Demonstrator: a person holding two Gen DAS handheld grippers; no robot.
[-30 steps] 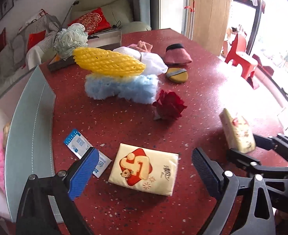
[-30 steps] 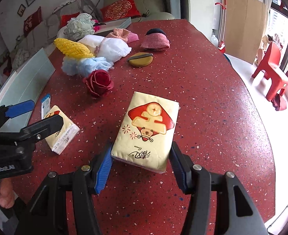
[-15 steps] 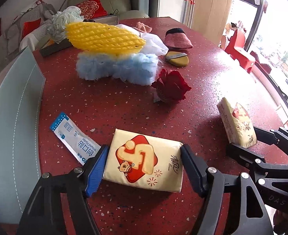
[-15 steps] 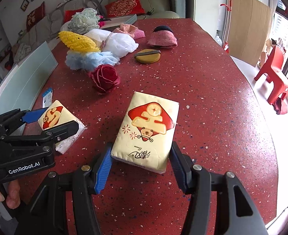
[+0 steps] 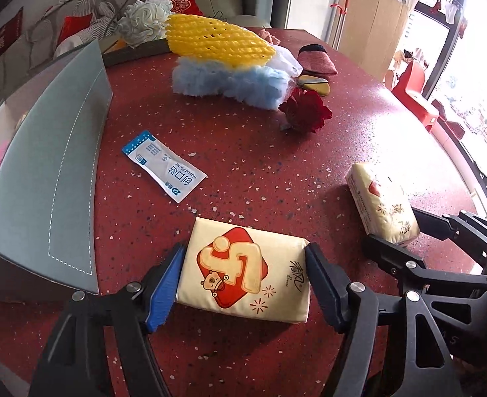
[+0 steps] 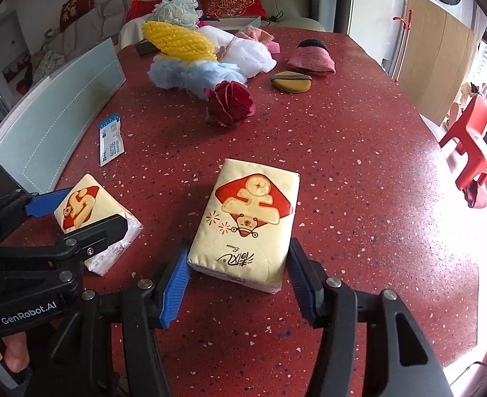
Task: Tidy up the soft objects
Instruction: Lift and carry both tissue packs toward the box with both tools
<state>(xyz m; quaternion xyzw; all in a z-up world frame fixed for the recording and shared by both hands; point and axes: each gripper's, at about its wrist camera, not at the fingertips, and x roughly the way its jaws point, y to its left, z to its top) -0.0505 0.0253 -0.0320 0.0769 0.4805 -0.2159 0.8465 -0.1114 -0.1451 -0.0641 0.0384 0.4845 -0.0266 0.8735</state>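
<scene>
Two cream tissue packs with a red emblem are each held in a gripper above the speckled red table (image 5: 243, 152). My left gripper (image 5: 243, 261) is shut on the left tissue pack (image 5: 243, 268), with its pads pressing the short ends. In the right wrist view the left gripper (image 6: 78, 215) and the left pack (image 6: 88, 205) sit at the left edge. My right gripper (image 6: 240, 258) is shut on the right tissue pack (image 6: 246, 221), gripping its near end. The left wrist view shows the right gripper (image 5: 405, 231) and its pack (image 5: 382, 205) at the right.
A grey box flap (image 5: 51, 165) stands at the table's left edge. A plaster sachet (image 5: 164, 172) lies near it. Farther back are a red fabric rose (image 5: 304, 110), a blue fluffy piece (image 5: 230, 82), a yellow mesh sponge (image 5: 217, 41), a pink pouch (image 6: 309, 61) and a powder puff (image 6: 289, 81).
My left gripper went from open around its tissue pack to shut on it, then drew back from the sachet. My right gripper kept its pack and shifted a little.
</scene>
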